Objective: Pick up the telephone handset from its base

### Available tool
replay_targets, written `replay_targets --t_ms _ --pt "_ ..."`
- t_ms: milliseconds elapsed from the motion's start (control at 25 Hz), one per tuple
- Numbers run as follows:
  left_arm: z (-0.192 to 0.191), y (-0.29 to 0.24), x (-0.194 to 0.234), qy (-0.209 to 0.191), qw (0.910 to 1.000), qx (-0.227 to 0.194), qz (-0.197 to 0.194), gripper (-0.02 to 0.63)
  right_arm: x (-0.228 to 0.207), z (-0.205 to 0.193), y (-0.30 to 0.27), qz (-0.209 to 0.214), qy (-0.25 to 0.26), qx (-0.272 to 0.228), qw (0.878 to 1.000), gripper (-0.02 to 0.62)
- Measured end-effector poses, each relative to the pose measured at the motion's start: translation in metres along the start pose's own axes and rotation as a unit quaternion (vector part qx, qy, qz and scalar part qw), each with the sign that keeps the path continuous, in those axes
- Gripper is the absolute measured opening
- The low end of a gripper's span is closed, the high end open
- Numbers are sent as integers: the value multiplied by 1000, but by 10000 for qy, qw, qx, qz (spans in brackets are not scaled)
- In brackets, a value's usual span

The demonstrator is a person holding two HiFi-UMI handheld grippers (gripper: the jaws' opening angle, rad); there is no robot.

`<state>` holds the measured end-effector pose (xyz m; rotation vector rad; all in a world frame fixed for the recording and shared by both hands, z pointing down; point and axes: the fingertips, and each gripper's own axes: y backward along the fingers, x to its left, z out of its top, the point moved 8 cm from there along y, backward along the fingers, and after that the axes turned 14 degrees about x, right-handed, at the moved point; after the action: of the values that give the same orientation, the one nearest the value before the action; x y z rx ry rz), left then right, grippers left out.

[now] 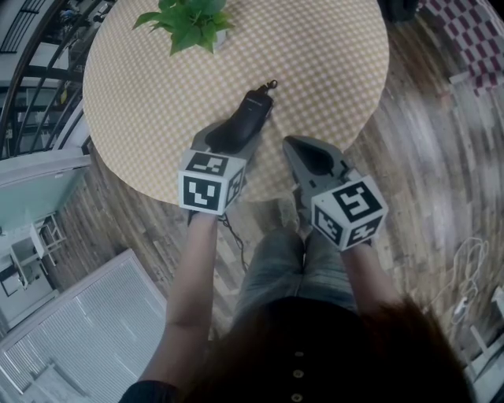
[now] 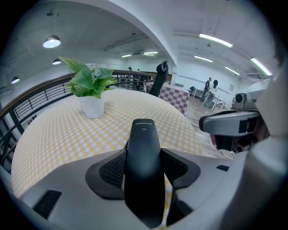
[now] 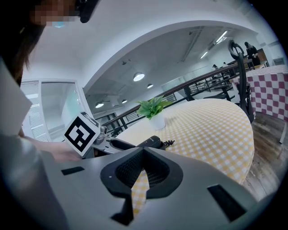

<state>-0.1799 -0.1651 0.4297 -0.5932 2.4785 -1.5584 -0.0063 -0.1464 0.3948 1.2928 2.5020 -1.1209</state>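
A black telephone handset (image 1: 253, 109) is clamped between the jaws of my left gripper (image 1: 232, 135), above the near part of the round table (image 1: 331, 63) with its yellow checked cloth. In the left gripper view the handset (image 2: 144, 148) juts forward from the left gripper (image 2: 144, 168), both pads pressed on its sides. A coiled cord (image 1: 272, 85) shows at its far end. My right gripper (image 1: 303, 153) hovers beside it at the table's near edge, shut with nothing held; its view shows the right gripper (image 3: 143, 166) and the handset (image 3: 150, 142) to its left. No telephone base is in view.
A potted green plant (image 1: 193, 22) in a white pot (image 2: 92, 105) stands at the table's far side. A black railing (image 1: 31, 86) runs at the left. A red-and-white checked table (image 1: 472, 31) and floor cables (image 1: 465, 268) lie to the right. A black chair (image 2: 158, 78) stands beyond the table.
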Motion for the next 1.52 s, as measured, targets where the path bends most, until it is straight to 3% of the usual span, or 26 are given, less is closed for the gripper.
replay_targets --t_ms 960,1520 --pt "7 63 -7 337 9937 -1066 83 252 24 30 27 79 392 -379 9985 9" --pt "13 128 -21 464 9780 -2025 209 252 53 74 61 67 1017 -816 9914 9"
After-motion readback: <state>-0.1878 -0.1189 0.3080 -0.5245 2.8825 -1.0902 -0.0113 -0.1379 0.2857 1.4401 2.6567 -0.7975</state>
